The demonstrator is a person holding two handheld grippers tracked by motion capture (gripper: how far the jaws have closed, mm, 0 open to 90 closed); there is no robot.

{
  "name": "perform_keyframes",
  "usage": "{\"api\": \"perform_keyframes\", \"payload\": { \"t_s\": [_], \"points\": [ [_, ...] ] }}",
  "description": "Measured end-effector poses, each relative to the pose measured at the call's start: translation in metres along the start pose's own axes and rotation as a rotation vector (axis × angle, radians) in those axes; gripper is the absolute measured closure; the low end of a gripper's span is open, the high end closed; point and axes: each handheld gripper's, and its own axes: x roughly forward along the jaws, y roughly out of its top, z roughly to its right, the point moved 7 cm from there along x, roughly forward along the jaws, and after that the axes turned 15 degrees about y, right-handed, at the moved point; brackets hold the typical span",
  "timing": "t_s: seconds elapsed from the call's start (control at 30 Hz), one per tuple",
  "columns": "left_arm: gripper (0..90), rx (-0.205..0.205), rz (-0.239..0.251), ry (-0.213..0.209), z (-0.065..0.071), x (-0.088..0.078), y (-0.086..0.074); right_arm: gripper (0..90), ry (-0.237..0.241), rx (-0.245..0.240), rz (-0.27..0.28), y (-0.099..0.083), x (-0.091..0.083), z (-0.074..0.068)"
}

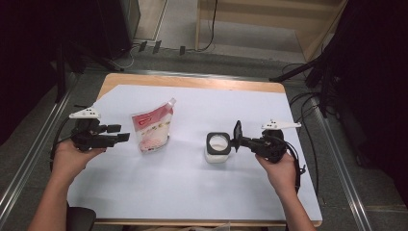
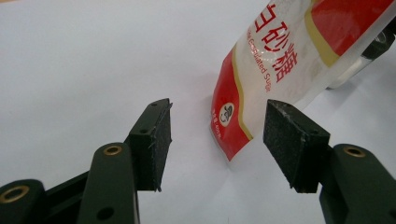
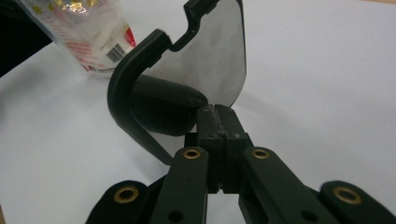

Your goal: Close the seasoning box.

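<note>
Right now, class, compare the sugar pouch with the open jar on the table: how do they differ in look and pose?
The sugar pouch is a soft red-and-clear bag with printed lettering; the jar is a rigid clear box with a dark rim. The sugar pouch lies tilted with its spout corner pointing away; the jar stands upright, mouth open. Both rest on the white sheet and show white contents.

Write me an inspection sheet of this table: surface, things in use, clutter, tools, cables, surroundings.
Surface: white sheet over a wooden tabletop.
Job's things: red-and-white plastic sugar pouch lying flat; square clear container with dark rim, open, upright; its dark lid, off the container.
Clutter: nothing seen.
Tools: left tool open, pointed at the pouch, not touching; right tool shut on the lid's edge, beside the container.
Cables: black cables on the floor right of the table.
Surroundings: grey floor, dark stands, wooden frame behind.
</note>
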Motion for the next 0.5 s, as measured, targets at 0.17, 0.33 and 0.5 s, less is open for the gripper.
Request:
{"api": "perform_keyframes", "payload": {
  "t_s": [0.17, 0.33, 0.5],
  "points": [
    [42.7, 0.005, 0.004, 0.004, -0.001, -0.001, 0.0, 90.0, -0.008, 0.019, 0.01, 0.001, 0.006, 0.003],
    [42.7, 0.014, -0.002, 0.02, 0.0, 0.001, 0.0, 90.0, 0.009, 0.015, 0.013, 0.004, 0.012, 0.002],
    [42.8, 0.005, 0.004, 0.014, -0.001, 0.0, 0.0, 90.0, 0.009, 0.002, 0.012, 0.006, 0.015, 0.0]
  ]
}}
